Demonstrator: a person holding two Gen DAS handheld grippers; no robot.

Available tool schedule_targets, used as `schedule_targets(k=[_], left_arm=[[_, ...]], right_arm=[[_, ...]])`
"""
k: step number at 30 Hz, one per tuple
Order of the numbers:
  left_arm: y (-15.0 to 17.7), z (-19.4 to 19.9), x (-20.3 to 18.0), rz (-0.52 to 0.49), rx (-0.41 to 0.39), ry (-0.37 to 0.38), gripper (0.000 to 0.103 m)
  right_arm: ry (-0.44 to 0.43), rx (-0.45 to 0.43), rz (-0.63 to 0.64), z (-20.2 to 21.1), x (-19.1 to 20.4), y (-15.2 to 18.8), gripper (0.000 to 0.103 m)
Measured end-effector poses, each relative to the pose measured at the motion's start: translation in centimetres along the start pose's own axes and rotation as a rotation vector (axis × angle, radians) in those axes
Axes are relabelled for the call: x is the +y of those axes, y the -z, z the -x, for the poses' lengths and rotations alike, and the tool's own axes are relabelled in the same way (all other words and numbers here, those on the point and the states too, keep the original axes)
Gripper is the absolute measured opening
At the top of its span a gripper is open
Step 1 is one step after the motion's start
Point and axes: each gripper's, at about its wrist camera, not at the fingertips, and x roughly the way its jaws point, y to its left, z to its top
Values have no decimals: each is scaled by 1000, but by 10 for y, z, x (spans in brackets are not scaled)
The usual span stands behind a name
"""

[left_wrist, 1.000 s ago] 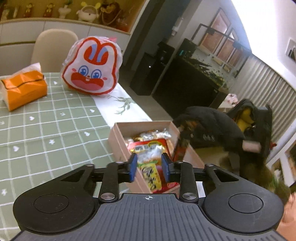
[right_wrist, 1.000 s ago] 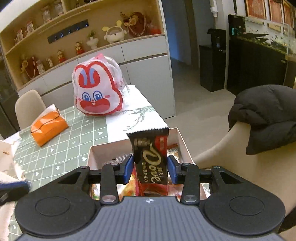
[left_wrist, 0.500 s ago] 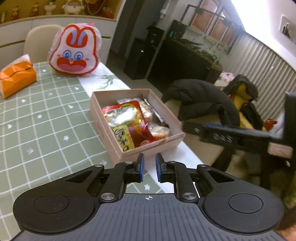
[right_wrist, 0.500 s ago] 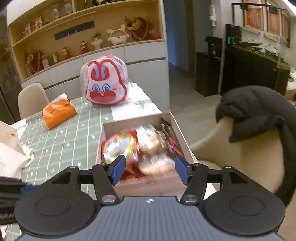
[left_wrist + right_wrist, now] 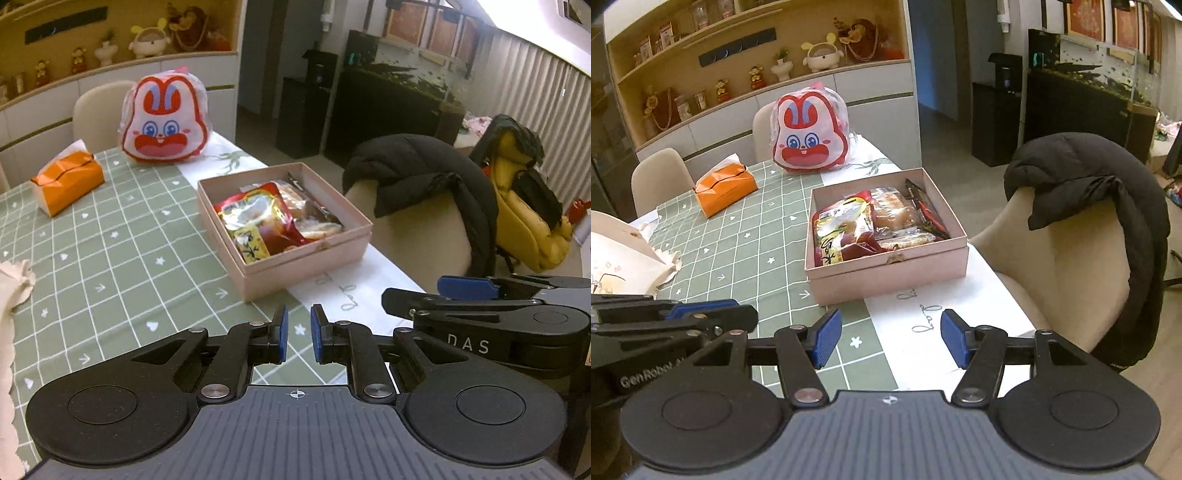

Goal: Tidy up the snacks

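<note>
Far left, right wrist view: a pale paper bag (image 5: 617, 251) is cut off by the frame edge, its printed face only partly legible. Next comes an orange tissue pack (image 5: 724, 187) on the green checked tablecloth (image 5: 746, 251), with two beige chairs behind the table. A rabbit-face bag (image 5: 807, 138) stands upright at the far end of the table, in front of the shelf of figurines.

Centre: the pink box (image 5: 886, 269) sits at the table's right edge, partly on the white runner (image 5: 923, 332). It holds the snack packets (image 5: 849, 225): a red-and-yellow pack on the left, clear-wrapped pastries in the middle, a dark bar against the right wall. Lower packets are covered by upper ones; labels are too small to read.

Right: a black jacket (image 5: 1100, 177) drapes over a beige chair just beside the box.

Left gripper (image 5: 297, 334): pads nearly together, nothing between them, above the tablecloth short of the box. Right gripper (image 5: 890, 338): pads well apart, empty, over the runner; its body is partly visible in the left wrist view. Nothing stands between either gripper and the box.
</note>
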Motion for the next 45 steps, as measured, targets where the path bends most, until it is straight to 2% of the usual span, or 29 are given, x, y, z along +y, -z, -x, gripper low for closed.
schedule_targets(k=[8, 45], left_arm=[[6, 4, -2, 13, 13, 6, 17], [10, 2, 1, 48, 46, 30, 17]], right_arm=[[-44, 17, -37, 11, 1, 8, 60], [-42, 53, -37, 5, 4, 14, 60]])
